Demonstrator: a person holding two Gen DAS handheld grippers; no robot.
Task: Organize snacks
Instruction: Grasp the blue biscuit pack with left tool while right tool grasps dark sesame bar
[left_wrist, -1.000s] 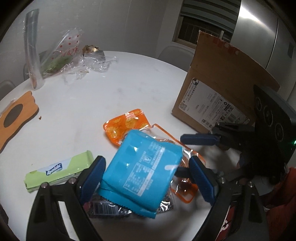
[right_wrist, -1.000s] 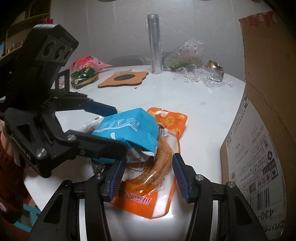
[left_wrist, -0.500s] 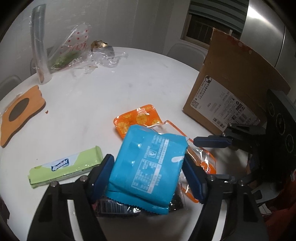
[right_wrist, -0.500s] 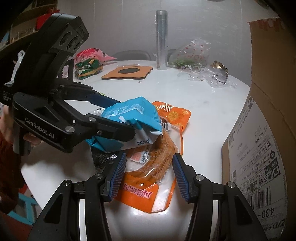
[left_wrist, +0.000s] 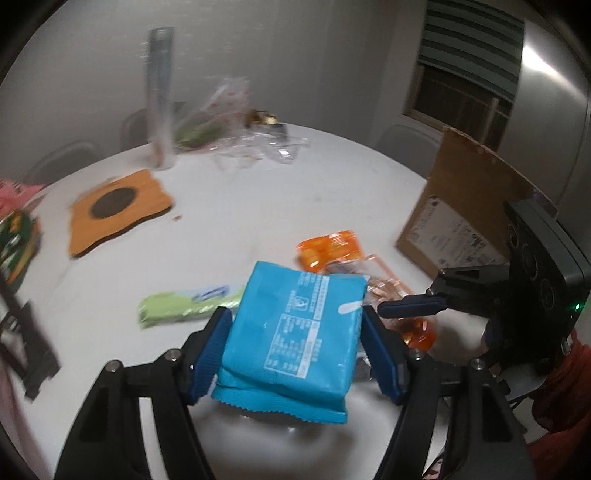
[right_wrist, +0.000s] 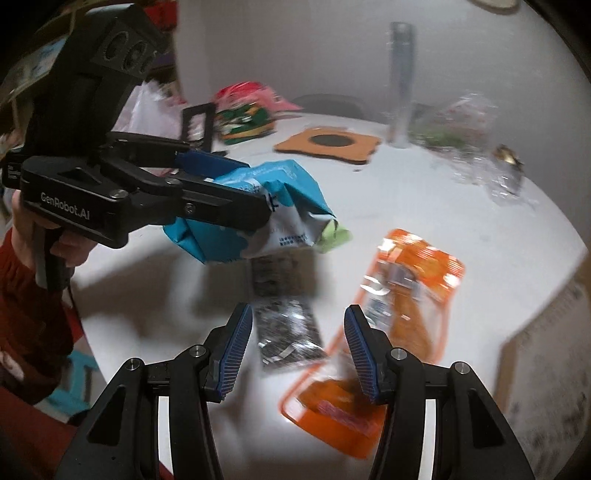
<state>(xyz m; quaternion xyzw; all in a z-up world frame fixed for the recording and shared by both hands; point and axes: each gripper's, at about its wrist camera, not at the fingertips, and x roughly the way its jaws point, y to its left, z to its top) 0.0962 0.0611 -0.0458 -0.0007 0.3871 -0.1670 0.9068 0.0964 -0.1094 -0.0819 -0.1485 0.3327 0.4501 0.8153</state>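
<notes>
Two grippers in view. At left of the right wrist frame, the left gripper (right_wrist: 258, 199) pinches the blue snack pack (right_wrist: 258, 210) between its jaws, lifted clear of the white surface (right_wrist: 424, 206). Lower centre, the right gripper (right_wrist: 299, 354) has its jaws spread, holding nothing, above a dark packet (right_wrist: 288, 328). Right of it lies an orange pouch (right_wrist: 406, 295), near the cardboard box (right_wrist: 546, 369) at the frame's right edge.

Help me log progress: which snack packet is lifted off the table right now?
The blue packet, clamped in the left gripper; the orange, green and dark packets lie flat.
</notes>
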